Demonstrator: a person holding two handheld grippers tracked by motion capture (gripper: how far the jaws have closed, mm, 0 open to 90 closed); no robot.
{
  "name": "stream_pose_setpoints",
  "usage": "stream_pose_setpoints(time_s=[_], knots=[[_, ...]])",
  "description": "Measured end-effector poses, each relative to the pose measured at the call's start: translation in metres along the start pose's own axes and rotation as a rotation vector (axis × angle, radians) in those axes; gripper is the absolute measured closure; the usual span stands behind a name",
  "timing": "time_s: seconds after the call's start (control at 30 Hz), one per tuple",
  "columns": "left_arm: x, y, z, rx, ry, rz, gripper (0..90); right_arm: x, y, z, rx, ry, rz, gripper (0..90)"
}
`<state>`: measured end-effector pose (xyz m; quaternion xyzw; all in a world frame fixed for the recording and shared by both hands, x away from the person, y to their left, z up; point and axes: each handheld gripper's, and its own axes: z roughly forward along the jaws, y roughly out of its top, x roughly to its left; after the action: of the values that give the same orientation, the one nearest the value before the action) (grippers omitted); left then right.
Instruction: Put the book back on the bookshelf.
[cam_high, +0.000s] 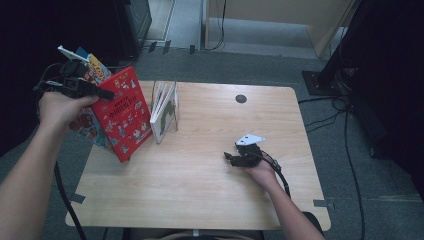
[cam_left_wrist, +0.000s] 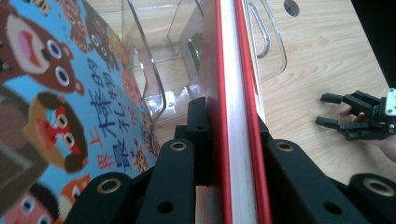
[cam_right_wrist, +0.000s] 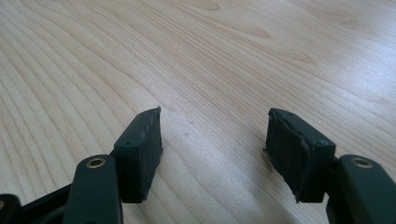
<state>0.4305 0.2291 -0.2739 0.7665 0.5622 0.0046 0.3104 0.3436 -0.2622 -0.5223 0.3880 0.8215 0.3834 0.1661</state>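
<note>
A red picture book (cam_high: 122, 115) hangs tilted over the table's left edge, and my left gripper (cam_high: 107, 93) is shut on its upper edge. In the left gripper view the book's white page block (cam_left_wrist: 233, 93) runs between the two jaws of that gripper (cam_left_wrist: 231, 135). A blue animal picture book (cam_high: 92, 67) (cam_left_wrist: 56, 93) lies against the red one, outside the jaws; what holds it up I cannot tell. My right gripper (cam_high: 232, 157) (cam_right_wrist: 212, 144) rests low over the wooden table (cam_high: 210, 200), open, with bare wood between its pads. It also appears at the right as the right gripper (cam_left_wrist: 348, 116).
A clear plastic book stand (cam_high: 175, 107) (cam_left_wrist: 159, 70) holds a white book (cam_high: 162, 112) upright just right of the red book. A dark round hole (cam_high: 241, 98) sits near the table's far edge. Cables (cam_high: 345, 125) trail on the floor at the right.
</note>
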Motion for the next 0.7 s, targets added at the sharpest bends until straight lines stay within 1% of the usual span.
stream_pose_setpoints(time_s=[0.07, 0.1, 0.17, 0.2, 0.27, 0.4, 0.47, 0.53, 0.63, 0.7], knots=[[0.001, 0.002, 0.004, 0.007, 0.001, -0.004, 79.7, 0.001, 0.0, 0.0, 0.0, -0.003, 0.0, 36.2], [0.001, 0.004, 0.008, 0.014, 0.009, -0.008, 79.7, 0.001, -0.001, -0.001, 0.0, -0.002, -0.001, 36.2], [0.002, 0.005, 0.01, 0.015, 0.012, -0.005, 79.7, 0.001, -0.001, -0.001, 0.0, -0.002, 0.0, 36.2], [0.002, 0.006, 0.012, 0.001, 0.022, -0.007, 79.7, 0.001, -0.001, -0.001, 0.0, -0.002, 0.0, 36.2], [0.003, 0.008, 0.012, 0.007, 0.024, -0.004, 79.7, 0.001, -0.001, -0.001, -0.001, -0.003, 0.001, 36.2], [0.005, 0.012, 0.015, -0.006, 0.021, -0.018, 79.7, 0.001, -0.001, -0.001, 0.0, -0.003, 0.001, 36.2], [0.006, 0.015, 0.017, -0.027, 0.021, -0.018, 79.6, 0.001, -0.001, -0.001, 0.0, -0.003, 0.001, 36.2], [0.007, 0.016, 0.017, -0.028, 0.018, -0.018, 79.6, 0.001, -0.001, -0.001, -0.001, -0.004, 0.002, 36.2], [0.01, 0.018, 0.018, -0.034, 0.013, -0.03, 79.6, 0.003, -0.001, -0.001, 0.001, 0.001, -0.002, 36.1], [0.012, 0.018, 0.018, -0.029, 0.013, -0.035, 79.7, 0.003, -0.001, -0.001, 0.001, 0.001, -0.002, 36.1]])
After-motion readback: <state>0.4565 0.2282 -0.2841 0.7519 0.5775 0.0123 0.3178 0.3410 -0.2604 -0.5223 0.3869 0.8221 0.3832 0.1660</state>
